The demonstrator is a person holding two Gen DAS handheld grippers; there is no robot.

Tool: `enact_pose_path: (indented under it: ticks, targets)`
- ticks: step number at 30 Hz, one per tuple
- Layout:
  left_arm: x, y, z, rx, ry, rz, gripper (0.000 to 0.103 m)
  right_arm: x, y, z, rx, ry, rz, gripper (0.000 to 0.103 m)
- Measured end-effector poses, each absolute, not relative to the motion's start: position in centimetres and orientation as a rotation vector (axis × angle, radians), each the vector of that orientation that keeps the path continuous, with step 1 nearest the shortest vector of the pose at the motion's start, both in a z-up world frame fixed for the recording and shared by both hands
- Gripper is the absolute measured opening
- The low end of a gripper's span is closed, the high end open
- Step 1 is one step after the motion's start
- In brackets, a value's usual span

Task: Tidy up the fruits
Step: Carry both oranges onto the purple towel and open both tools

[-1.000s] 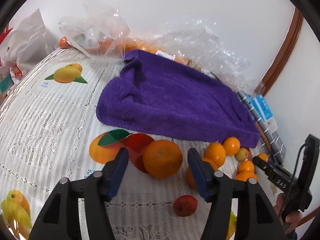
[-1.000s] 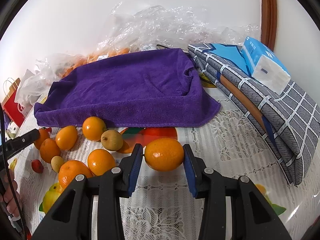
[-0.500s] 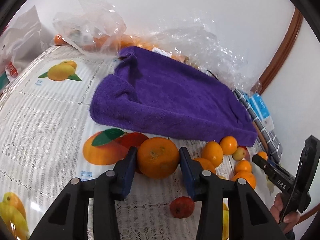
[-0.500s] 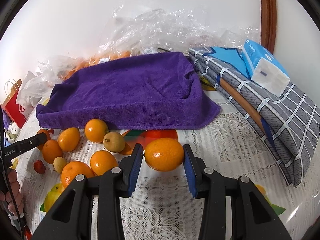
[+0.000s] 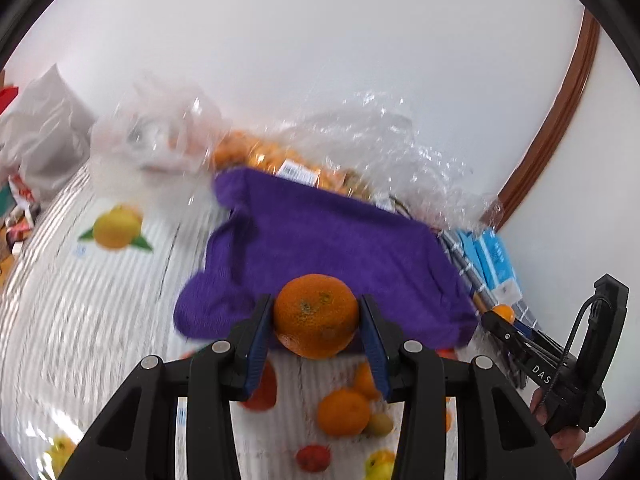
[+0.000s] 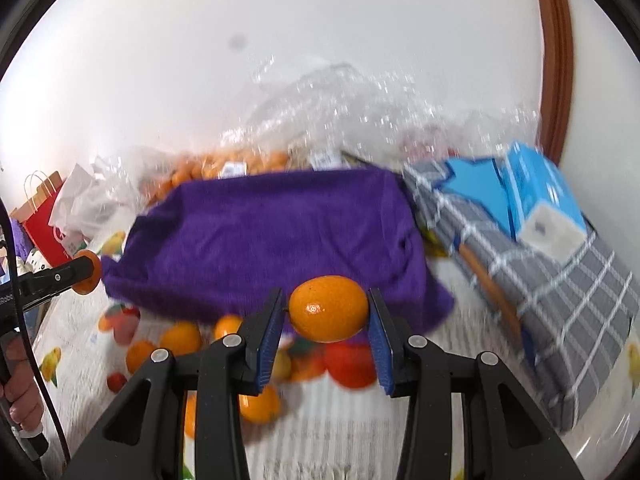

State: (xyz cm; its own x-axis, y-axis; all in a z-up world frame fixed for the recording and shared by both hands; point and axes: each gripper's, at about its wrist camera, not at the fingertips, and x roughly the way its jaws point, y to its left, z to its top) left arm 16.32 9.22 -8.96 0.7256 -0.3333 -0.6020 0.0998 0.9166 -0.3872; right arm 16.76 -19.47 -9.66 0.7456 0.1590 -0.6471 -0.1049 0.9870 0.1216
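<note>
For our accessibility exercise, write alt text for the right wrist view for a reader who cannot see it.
The right gripper clamps an orange between blue pads, lifted in front of a purple towel. Loose oranges lie below on a lace tablecloth; a grey checked cloth sits right.

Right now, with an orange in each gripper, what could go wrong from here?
1. The left gripper pinches its round orange only at the sides, so it may slip and land among the loose fruit.
2. The right gripper holds its orange the same way.
3. Both grippers are close; they may collide above the purple towel.
</note>
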Motion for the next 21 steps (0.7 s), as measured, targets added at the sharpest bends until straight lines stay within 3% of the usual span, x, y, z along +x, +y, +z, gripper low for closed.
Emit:
enact_pose_path:
  ticks: [11,21]
  targets:
    - [21.9,8.1,-7.1,-0.300,0.741,-0.211,0.041,21.9,-18.7,-7.2,0.056,0.681,0.150,0.040]
    - [26.4,6.6,-10.2,-0.296,0.832,-0.224,0.041,26.9,-18.7,-11.4,0.087,0.788,0.128,0.040]
